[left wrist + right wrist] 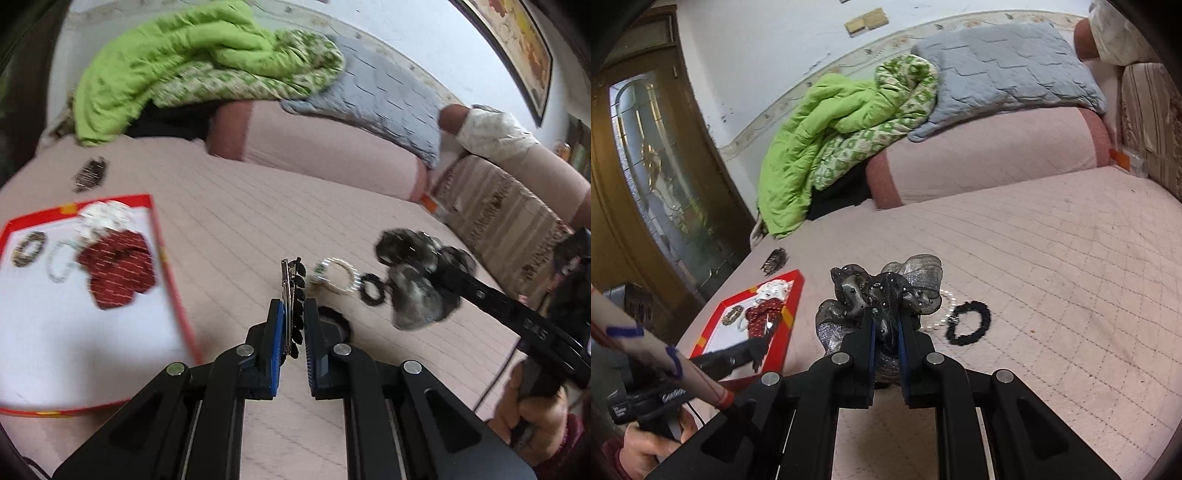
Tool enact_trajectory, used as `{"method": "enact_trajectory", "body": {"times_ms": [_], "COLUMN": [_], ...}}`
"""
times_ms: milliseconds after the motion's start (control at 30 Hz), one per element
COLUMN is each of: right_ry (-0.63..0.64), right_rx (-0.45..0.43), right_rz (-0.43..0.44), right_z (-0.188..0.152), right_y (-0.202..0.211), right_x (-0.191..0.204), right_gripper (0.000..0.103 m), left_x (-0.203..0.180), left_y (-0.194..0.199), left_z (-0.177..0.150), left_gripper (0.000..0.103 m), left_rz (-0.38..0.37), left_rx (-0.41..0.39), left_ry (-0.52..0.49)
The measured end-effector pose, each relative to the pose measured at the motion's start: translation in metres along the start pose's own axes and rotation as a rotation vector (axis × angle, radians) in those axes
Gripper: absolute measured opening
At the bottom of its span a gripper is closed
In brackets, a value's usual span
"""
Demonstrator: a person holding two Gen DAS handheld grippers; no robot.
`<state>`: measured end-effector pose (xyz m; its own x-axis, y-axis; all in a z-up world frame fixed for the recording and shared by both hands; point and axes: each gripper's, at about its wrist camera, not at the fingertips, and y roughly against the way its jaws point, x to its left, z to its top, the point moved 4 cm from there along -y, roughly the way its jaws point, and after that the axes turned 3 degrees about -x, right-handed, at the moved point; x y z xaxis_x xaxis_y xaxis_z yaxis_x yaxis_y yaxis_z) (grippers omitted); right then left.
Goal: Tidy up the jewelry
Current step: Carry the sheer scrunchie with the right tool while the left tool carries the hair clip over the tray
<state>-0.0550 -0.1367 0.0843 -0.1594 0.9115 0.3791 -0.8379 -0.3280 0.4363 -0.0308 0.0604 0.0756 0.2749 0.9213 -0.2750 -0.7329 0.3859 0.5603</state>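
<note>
Jewelry lies partly in the red-rimmed tray near the bed's left edge. Left gripper jaws clench a black-toothed hair clip; right gripper jaws clench a grey glittery bow above the bed, near a pearl bracelet and black scrunchie.

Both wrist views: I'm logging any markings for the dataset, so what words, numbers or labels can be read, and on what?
"045", uncertain: right gripper, on its black finger bar in the left wrist view.
Cursive script on the left gripper's handle: too blurred to read.
White label below it: too small to read.
Red tray: no text visible.
</note>
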Motion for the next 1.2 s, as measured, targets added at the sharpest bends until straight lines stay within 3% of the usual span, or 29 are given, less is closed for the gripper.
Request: {"method": "enact_trajectory", "body": {"times_ms": [167, 567, 1200], "right_ry": [0.023, 0.007, 0.085], "right_rx": [0.010, 0.058, 0.150], "right_rz": [0.011, 0.060, 0.187], "right_z": [-0.005, -0.024, -0.032], "right_y": [-0.004, -0.006, -0.040], "right_x": [0.010, 0.042, 0.140], "right_gripper": [0.011, 0.011, 0.012], "left_x": [0.016, 0.044, 0.141], "left_y": [0.008, 0.027, 0.069], "left_z": [0.005, 0.006, 0.004], "left_gripper": [0.011, 0.011, 0.011], "left_rz": [0.068, 0.141, 0.235], "left_rx": [-0.035, -0.074, -0.116], "left_ry": [0.004, -0.009, 0.132]}}
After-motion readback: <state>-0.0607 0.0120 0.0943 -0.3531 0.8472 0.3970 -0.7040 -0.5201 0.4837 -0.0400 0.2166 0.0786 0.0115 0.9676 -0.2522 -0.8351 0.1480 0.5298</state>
